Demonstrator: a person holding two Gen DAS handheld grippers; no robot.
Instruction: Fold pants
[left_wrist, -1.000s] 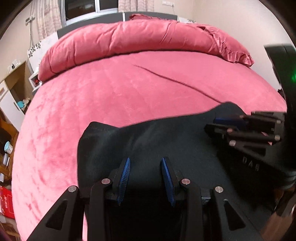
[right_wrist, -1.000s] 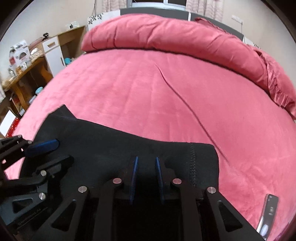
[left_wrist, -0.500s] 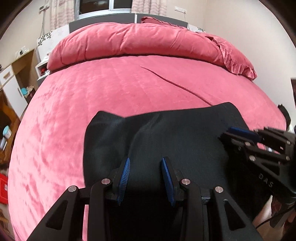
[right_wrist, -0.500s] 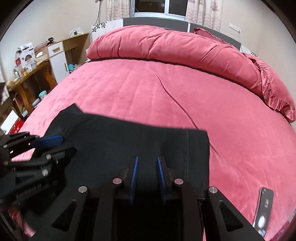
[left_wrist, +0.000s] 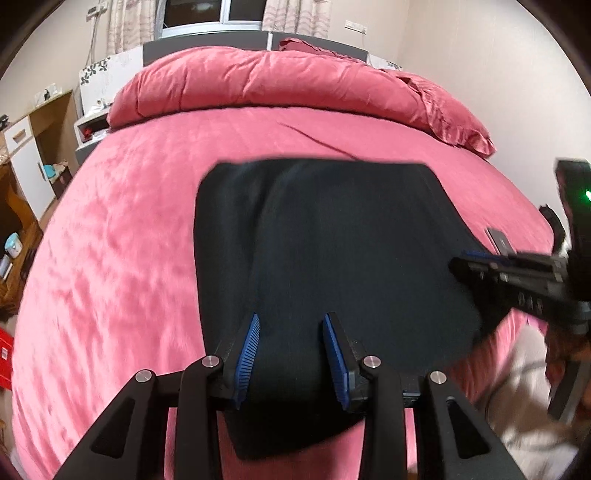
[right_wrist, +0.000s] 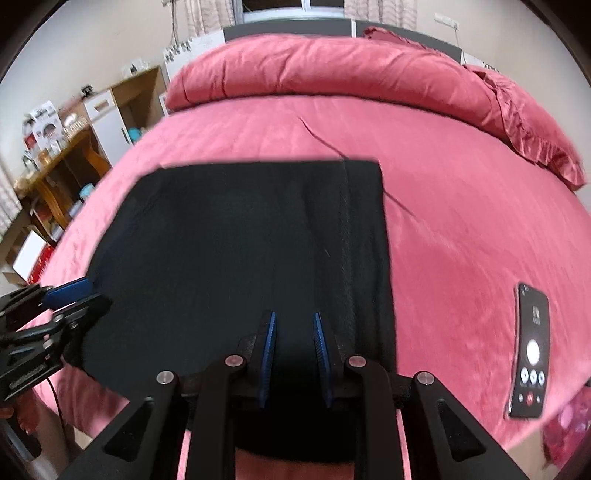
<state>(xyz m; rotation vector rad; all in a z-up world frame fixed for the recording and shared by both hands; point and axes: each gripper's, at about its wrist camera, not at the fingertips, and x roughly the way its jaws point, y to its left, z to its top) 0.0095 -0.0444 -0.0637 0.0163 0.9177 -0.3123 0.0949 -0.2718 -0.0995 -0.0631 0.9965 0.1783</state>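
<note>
The black pants (left_wrist: 332, 236) lie folded as a flat rectangle on the pink bed (left_wrist: 122, 221), reaching its near edge; they also show in the right wrist view (right_wrist: 236, 251). My left gripper (left_wrist: 291, 354) is open above the pants' near left part, nothing between the blue pads. My right gripper (right_wrist: 293, 354) is open above the near right part, beside a stitched seam (right_wrist: 345, 236). Each gripper shows in the other's view: the right one (left_wrist: 517, 273) at the pants' right edge, the left one (right_wrist: 62, 306) at their left edge.
A phone (right_wrist: 530, 350) with a lit screen lies on the bed to the right of the pants. A rolled pink duvet (left_wrist: 295, 81) runs across the far side. Wooden shelves and a white cabinet (right_wrist: 85, 122) stand to the left of the bed.
Both grippers have drawn back toward the near edge of the bed and risen. The pants now show in full and lie flatter, still.
</note>
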